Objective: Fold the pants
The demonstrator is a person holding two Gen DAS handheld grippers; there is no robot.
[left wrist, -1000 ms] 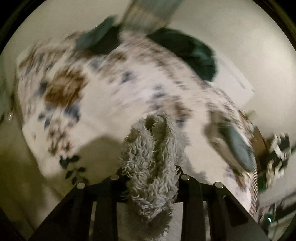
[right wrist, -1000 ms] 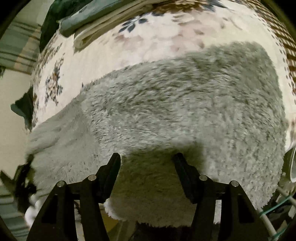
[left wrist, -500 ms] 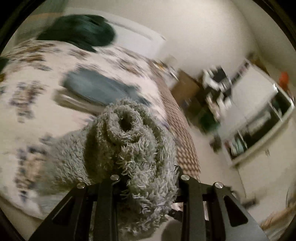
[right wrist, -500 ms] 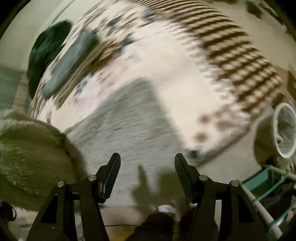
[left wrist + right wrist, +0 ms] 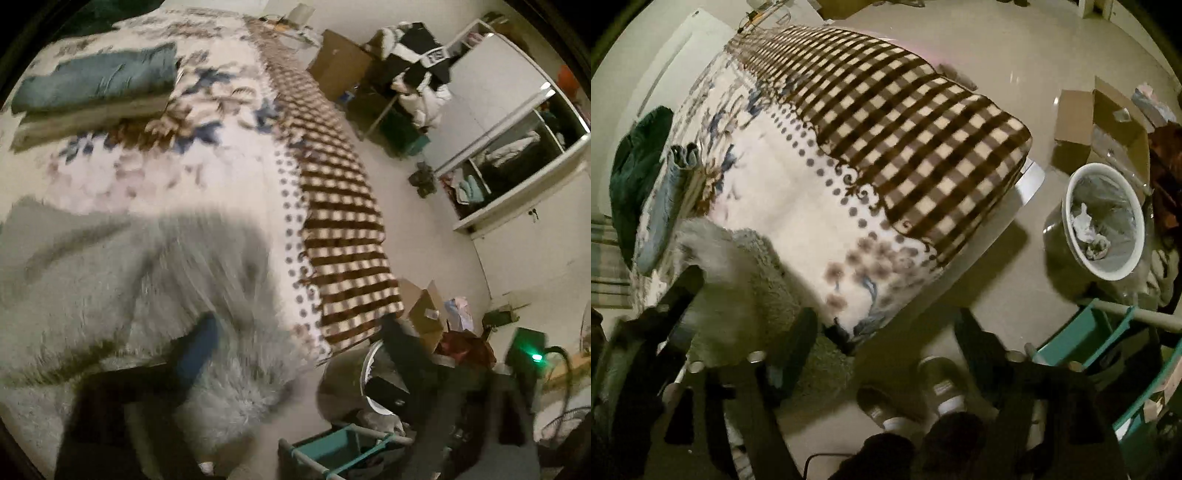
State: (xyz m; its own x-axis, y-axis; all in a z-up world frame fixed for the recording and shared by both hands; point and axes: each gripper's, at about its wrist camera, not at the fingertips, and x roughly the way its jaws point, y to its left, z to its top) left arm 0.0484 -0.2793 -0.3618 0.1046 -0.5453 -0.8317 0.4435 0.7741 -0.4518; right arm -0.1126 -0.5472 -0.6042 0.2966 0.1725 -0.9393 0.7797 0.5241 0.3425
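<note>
The fluffy grey pants lie bunched on the near end of the floral bedspread; they also show at the lower left of the right wrist view. My left gripper is open, its jaws wide apart and blurred, with the pants' edge lying loose between them. My right gripper is open and empty, over the floor by the bed corner, apart from the pants.
Folded blue and beige clothes lie further up the bed. A checked blanket covers the bed's side. A white bin, cardboard boxes, a teal rack and slippered feet are on the floor.
My left gripper has opened and let go of the grey pants, which now lie on the bed. My right gripper has swung away towards the bed corner and floor.
</note>
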